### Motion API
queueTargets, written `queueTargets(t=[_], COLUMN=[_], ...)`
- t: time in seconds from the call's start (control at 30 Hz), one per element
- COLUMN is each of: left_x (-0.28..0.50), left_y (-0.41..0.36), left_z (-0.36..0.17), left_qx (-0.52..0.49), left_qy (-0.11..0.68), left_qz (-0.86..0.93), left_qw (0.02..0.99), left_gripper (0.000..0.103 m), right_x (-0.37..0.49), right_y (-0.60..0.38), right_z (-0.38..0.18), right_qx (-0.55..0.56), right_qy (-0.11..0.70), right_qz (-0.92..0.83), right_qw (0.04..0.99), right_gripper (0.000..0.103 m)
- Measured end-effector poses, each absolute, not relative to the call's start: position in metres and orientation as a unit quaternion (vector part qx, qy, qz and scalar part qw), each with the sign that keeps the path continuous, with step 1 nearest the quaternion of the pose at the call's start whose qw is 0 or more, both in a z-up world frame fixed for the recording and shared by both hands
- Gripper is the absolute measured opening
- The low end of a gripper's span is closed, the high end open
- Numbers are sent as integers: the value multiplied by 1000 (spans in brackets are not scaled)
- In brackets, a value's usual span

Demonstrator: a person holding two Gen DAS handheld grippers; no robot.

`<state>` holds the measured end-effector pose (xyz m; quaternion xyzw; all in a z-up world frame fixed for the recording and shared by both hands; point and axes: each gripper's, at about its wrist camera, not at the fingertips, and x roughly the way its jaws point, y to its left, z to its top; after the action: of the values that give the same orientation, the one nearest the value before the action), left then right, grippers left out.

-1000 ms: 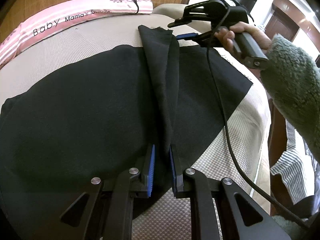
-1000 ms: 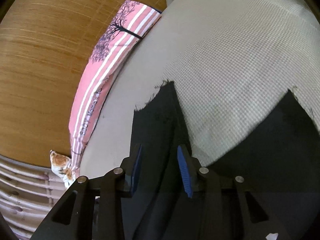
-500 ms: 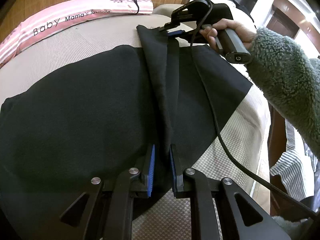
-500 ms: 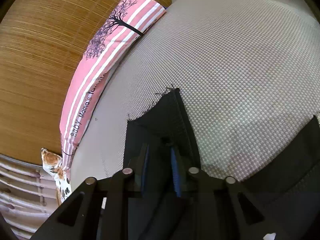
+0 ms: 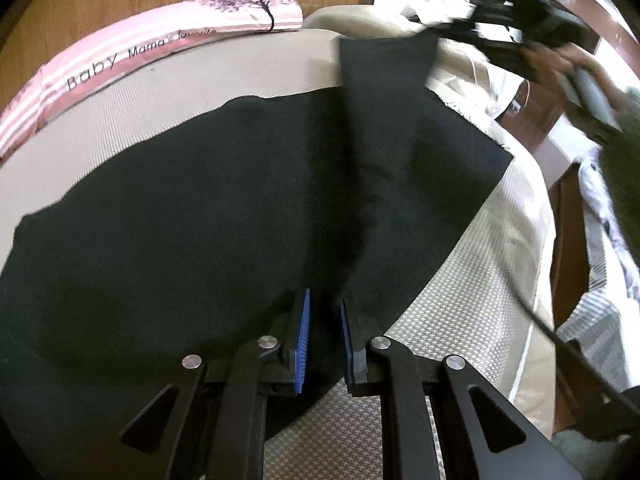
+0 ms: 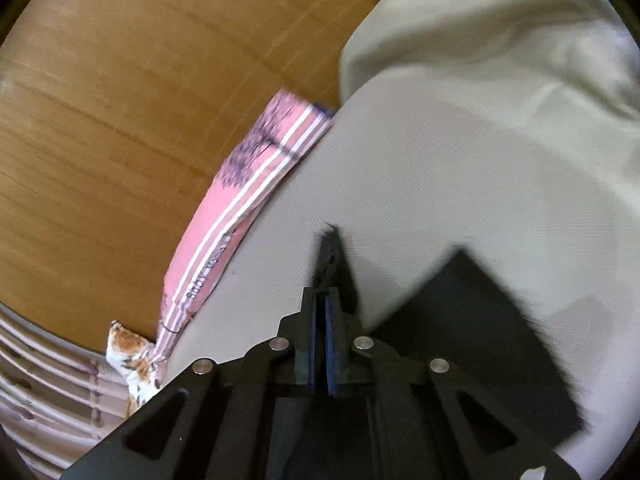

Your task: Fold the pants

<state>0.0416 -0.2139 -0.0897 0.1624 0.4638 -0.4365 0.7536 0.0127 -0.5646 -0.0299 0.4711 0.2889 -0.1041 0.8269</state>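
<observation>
Black pants (image 5: 200,208) lie spread on a beige bed (image 5: 480,312). My left gripper (image 5: 323,320) has its blue pads close on either side of a raised fold of the pants at the near edge. My right gripper (image 6: 320,312) is shut on the far corner of the pants (image 6: 332,256) and holds that flap lifted off the bed. It shows blurred at the upper right of the left wrist view (image 5: 516,12), with the flap (image 5: 384,68) stretched up toward it.
A pink striped "Baby" pillow (image 5: 160,56) lies along the far edge of the bed against a wooden headboard (image 6: 120,100). A cream blanket (image 6: 500,48) is bunched at the far end. The bed's right edge (image 5: 540,264) drops toward dark furniture and striped cloth.
My right gripper has closed on the far corner of the pants and lifted it up and to the right, opening the narrow fold into a wide raised flap. My left gripper stays put.
</observation>
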Motion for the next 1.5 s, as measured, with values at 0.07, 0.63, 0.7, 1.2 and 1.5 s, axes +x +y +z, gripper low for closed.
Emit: queueTargets(t=[0.07,0.63,0.7,1.2,1.5], left_x=[38,19,17,40,117], left_y=[-216,-216,-216,-175,-47], left_z=[-89,-82,-85,-49,-35], left_qx=[176,233,234,162,91], left_qy=[455,424,429,439,434], left_qz=[-434,-448,-450,-442,-260], left_qw=[758,752,748,765,858], left_gripper=[15,14,13,34,44], right_x=[-26,-86,-85,-71,72], right_y=[-569,-568,-567,-545,-413], right_z=[-34,-91,-100,-56,-20], right_qx=[469,451,443,403,296], right_qy=[294,342,355,369,438], right_qz=[-138,-229,-238,-230,-3], right_qw=[821,792,788,805,849], right_gripper=[4,3,3,42,42])
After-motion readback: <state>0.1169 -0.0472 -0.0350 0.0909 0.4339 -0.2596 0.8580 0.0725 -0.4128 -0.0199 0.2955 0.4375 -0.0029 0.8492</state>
